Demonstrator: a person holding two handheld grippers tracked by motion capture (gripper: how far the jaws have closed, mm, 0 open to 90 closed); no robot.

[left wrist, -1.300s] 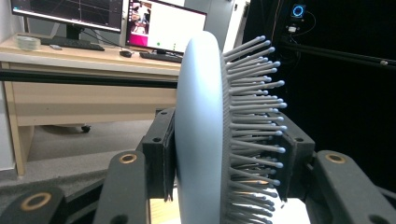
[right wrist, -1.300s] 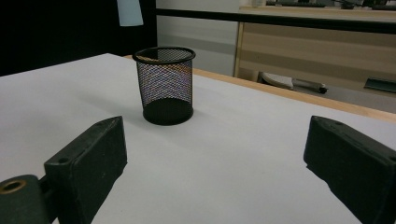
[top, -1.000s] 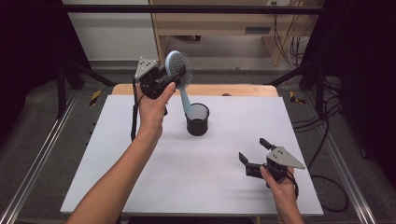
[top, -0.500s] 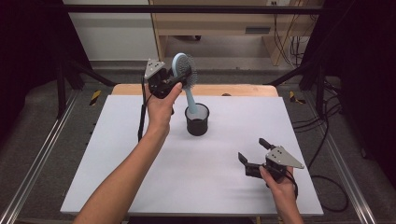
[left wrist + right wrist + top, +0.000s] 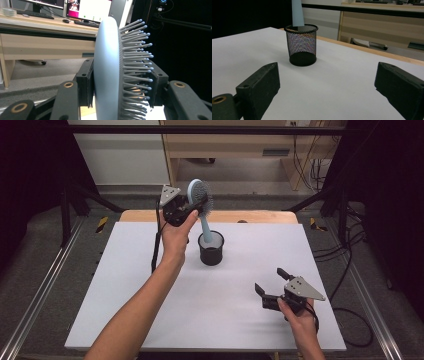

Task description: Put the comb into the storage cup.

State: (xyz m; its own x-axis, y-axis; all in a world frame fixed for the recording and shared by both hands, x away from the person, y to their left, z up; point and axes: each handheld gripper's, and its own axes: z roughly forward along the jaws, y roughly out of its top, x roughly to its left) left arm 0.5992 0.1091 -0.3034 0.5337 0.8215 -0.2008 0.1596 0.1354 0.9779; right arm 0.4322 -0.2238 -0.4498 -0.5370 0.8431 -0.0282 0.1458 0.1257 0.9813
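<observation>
**Hairbrush held over the mesh cup**

Above the far part of the white table [image 5: 125, 285], in the high view, the left gripper [image 5: 192, 209] clamps the head of the blue hairbrush [image 5: 200, 200]. The brush handle points down from the jaws into the black mesh cup [image 5: 211, 249] just below. The right gripper [image 5: 270, 287] rests near the front edge, well apart from the cup, with its jaws wide and empty.

In the left gripper view, the hairbrush [image 5: 107, 70] stands upright between the two pads, bristles toward the right one.

In the right gripper view, the mesh cup [image 5: 301, 45] stands ahead of the open jaws, closer to the left one, with the handle [image 5: 297, 12] inside it.
</observation>
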